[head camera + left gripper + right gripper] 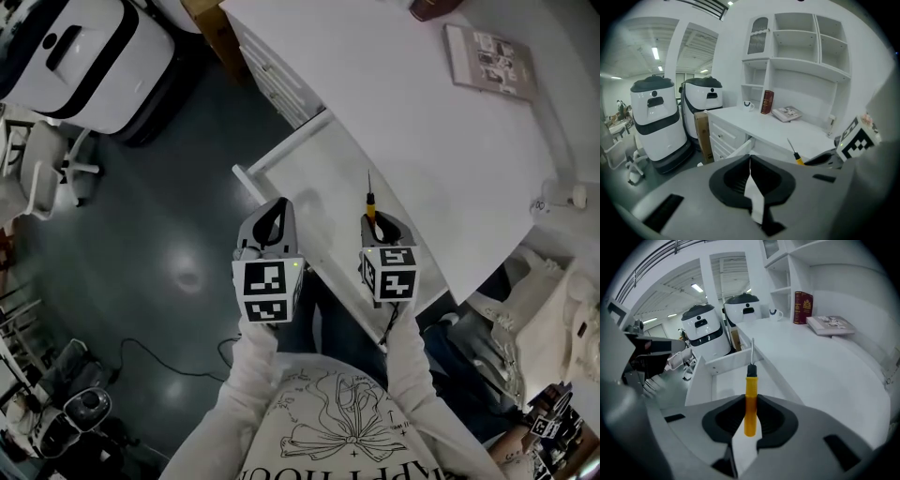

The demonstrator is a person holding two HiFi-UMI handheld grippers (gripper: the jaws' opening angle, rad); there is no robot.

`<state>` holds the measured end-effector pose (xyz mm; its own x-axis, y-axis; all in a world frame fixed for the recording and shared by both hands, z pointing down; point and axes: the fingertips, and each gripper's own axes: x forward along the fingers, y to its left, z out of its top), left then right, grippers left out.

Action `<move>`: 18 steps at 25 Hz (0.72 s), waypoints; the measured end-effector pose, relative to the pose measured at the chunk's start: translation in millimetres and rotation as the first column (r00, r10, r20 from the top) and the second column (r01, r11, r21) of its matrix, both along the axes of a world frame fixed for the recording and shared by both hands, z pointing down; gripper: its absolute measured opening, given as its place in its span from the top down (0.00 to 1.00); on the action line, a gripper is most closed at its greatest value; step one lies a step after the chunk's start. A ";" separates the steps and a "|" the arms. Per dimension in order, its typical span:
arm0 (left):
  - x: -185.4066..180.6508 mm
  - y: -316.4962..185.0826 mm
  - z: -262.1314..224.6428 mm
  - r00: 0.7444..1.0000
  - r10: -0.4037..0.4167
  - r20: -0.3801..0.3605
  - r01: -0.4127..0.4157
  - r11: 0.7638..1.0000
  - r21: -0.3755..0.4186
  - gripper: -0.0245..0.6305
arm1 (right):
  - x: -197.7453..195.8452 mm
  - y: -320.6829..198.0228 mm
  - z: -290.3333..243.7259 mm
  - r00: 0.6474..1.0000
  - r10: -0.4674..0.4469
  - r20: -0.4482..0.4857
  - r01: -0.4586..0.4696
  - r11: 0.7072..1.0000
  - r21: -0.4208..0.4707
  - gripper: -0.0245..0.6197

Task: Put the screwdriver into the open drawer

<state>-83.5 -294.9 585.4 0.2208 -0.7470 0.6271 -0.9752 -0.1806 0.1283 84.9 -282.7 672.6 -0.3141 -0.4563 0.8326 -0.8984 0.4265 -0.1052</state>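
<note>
A screwdriver [750, 397] with a yellow handle and a thin metal shaft is clamped in my right gripper [750, 416], shaft pointing away from me. In the head view the screwdriver [370, 199] sticks out of the right gripper [382, 228] above the open white drawer [300, 187], close to the desk's front edge. The open drawer [712, 380] lies below and left of the shaft in the right gripper view. My left gripper [273, 217] hangs shut and empty at the drawer's left side. From the left gripper [750, 178] the screwdriver [794, 152] shows at the right.
A white desk [441, 122] carries a book [490, 60] at its far side. Shelves [801, 51], a red book [767, 101] and a cup [748, 105] stand behind it. Two white machines [654, 122] stand on the dark floor to the left. A bag [544, 309] lies at the right.
</note>
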 end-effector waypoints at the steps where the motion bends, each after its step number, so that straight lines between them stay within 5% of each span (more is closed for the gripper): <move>1: 0.2 0.3 2.6 1.000 0.000 -0.001 0.000 1.000 -0.003 0.95 | -0.4 1.8 7.0 1.000 -0.011 -0.011 0.011 1.000 -0.010 0.85; 18: 2.7 1.9 35.3 1.000 -0.007 -0.005 0.007 0.998 -0.059 0.95 | 6.7 25.1 103.4 0.997 -0.042 -0.063 0.025 0.967 -0.252 0.85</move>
